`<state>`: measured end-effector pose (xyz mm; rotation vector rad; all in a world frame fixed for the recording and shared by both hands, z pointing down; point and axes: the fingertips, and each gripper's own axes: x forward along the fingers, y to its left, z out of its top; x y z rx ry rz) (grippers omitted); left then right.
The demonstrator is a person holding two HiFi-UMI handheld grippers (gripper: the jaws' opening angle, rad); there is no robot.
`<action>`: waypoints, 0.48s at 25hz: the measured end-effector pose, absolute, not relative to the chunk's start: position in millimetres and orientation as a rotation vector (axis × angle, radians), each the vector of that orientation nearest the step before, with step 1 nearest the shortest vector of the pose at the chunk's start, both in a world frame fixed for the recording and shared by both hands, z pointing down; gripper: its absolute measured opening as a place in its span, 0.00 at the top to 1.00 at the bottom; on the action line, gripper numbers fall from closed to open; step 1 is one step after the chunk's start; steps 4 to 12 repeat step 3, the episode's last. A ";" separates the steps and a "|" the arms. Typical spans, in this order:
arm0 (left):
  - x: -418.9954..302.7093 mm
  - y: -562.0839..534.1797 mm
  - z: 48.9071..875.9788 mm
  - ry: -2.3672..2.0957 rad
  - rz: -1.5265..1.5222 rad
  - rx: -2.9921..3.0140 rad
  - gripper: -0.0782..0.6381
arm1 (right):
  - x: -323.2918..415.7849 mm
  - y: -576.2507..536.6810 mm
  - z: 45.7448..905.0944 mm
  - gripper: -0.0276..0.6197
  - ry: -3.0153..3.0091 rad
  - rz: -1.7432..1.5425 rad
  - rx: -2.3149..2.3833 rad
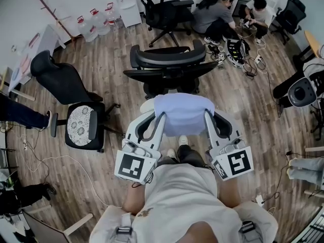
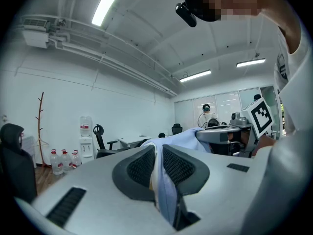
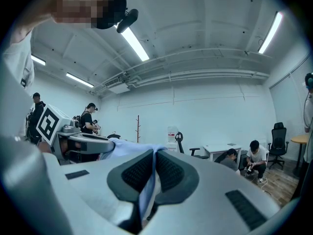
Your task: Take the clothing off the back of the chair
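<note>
Pale blue cloth [image 1: 183, 114] spans the gap between the 2 grippers, its long axis running side to side across the person's front. The left gripper [image 1: 161, 116] pinches one end and the right gripper [image 1: 207, 115] the other. In each gripper view the fabric runs down between the ribbed pads [image 2: 142, 168], with the jaws drawn narrow onto it and the right pair tighter. The black chair [image 1: 169, 59] stands just beyond the cloth, on its far side from the person. The cloth looks lifted clear of the chair back, though the steep head view cannot settle whether a hem touches. Neither hand is nearer, so carrying it away likely needs both moving together.
</note>
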<state>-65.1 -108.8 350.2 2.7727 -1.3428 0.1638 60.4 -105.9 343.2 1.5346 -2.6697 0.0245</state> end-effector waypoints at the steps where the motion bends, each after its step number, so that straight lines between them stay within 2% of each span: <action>1: -65.3 -108.8 349.8 -1.345 0.164 2.772 0.80 | 60.3 -105.9 343.2 0.91 -2.671 0.025 1.534; 12: -65.9 -109.1 349.0 -1.350 0.163 2.769 0.80 | 59.9 -106.2 343.0 0.91 -2.673 0.025 1.533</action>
